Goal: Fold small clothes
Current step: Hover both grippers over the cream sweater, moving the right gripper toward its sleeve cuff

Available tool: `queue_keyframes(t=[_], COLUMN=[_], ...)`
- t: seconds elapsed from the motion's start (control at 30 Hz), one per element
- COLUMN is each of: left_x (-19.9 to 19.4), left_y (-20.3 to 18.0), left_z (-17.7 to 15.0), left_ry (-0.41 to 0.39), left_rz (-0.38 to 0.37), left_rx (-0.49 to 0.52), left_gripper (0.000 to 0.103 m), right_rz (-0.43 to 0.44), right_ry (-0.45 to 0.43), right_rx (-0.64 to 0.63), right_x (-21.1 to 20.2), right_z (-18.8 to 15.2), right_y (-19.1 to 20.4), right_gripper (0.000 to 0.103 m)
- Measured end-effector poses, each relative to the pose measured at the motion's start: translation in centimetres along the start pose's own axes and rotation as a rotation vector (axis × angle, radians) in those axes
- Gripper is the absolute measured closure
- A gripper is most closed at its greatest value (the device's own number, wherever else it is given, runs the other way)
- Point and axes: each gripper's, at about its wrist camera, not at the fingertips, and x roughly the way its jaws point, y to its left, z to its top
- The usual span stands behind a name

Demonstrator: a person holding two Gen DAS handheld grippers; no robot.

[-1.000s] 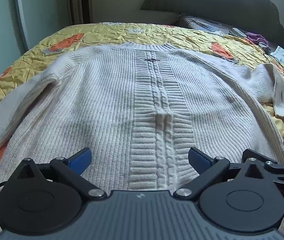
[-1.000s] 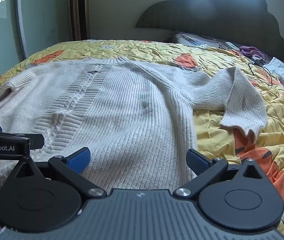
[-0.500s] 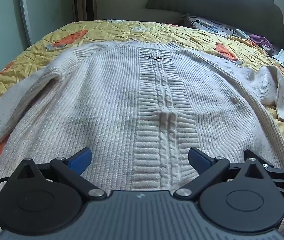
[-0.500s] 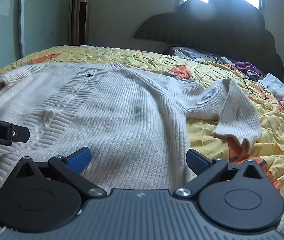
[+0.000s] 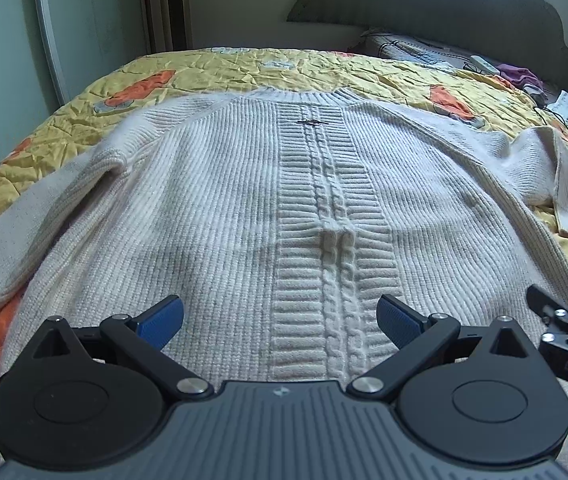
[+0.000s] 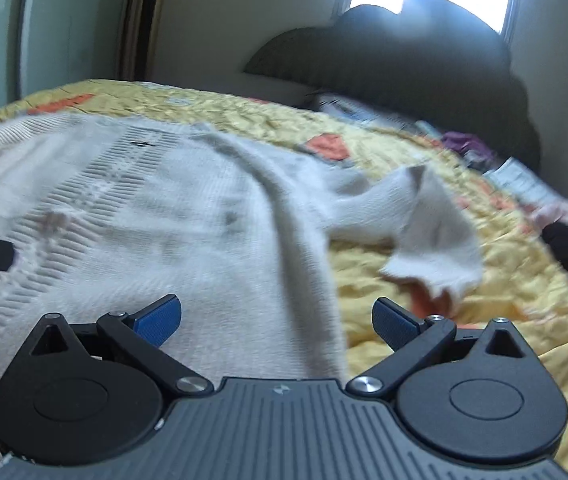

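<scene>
A cream cable-knit sweater (image 5: 224, 216) lies spread flat on the bed, collar far, hem near. Its right sleeve (image 5: 564, 176) is bent back on the quilt; it also shows in the right wrist view (image 6: 420, 220). Its left sleeve (image 5: 16, 232) trails to the near left. My left gripper (image 5: 280, 318) is open and empty above the hem, over the cable band. My right gripper (image 6: 276, 316) is open and empty above the sweater's right side edge (image 6: 308, 272); that view is blurred. The right gripper's tip shows at the left view's right edge (image 5: 564, 320).
A yellow quilt with orange patches (image 5: 244, 68) covers the bed. A dark headboard (image 5: 424, 4) stands at the far end. Pillows and small items (image 5: 496, 68) lie at the far right. A wall and tall cabinet (image 6: 140, 20) stand to the left.
Both grippers have risen and tilted up a little, showing more wall and headboard. The right view has become motion-blurred. The sweater has not moved.
</scene>
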Motion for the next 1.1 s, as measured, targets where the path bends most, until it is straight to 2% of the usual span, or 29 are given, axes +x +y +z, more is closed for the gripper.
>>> queue_keyframes(t=[0.13, 0.33, 0.43, 0.57, 0.73, 1.1], left_x=[0.1, 0.0, 0.0, -0.2, -0.2, 0.1], left_y=[-0.1, -0.4, -0.4, -0.7, -1.1, -0.8], left_z=[0.0, 0.0, 0.0, -0.1, -0.2, -0.4], left_ry=[0.003, -0.005, -0.007, -0.018, -0.017, -0.024], left_rz=[-0.006, -0.003, -0.016, -0.026, -0.028, -0.007], left_rx=[0.004, 0.018, 0.014, 0.027, 0.032, 0.020], left_gripper=[0.000, 0.000, 0.000, 0.000, 0.000, 0.000], right_rz=[0.045, 0.057, 0.114, 0.101, 0.136, 0.177], right_ry=[0.033, 0.070, 0.063, 0.028, -0.013, 0.011], right_rx=[0.048, 0.053, 0.042, 0.006, 0.003, 0.019], right_x=[0.2, 1.0, 0.7, -0.1, -1.3, -0.8], right_z=[-0.4, -1.0, -1.0, -0.6, 0.0, -0.5], right_y=[-1.3, -1.2, -1.2, -0.7, -0.4, 0.1], right_gripper=[0.000, 0.000, 0.000, 0.000, 0.000, 0.000])
